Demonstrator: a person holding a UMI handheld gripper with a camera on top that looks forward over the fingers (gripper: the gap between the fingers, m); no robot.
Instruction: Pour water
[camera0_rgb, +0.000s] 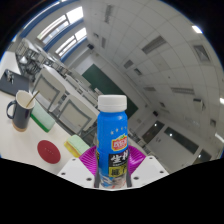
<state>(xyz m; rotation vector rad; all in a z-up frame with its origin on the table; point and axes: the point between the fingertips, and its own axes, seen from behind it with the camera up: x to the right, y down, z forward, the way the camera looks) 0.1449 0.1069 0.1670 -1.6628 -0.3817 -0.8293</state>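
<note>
While the gripper (114, 176) points upward toward the ceiling, its two fingers are closed in on a blue bottle (113, 140), the pink pads (93, 158) pressing against its lower sides. Held between the jaws, the bottle stands upright along the line of the fingers, its white cap (111, 102) at the far end and a printed label (116, 160) facing the camera. Beyond the fingers, off to the left, a white table (22, 140) carries a dark mug (20, 108) with a stick or spoon leaning in it, well apart from the bottle. Nearer the fingers on that table lie a red round thing (48, 151) and a yellow-green block (76, 148). Farther out are windows (60, 30) and a panelled ceiling (150, 50).
</note>
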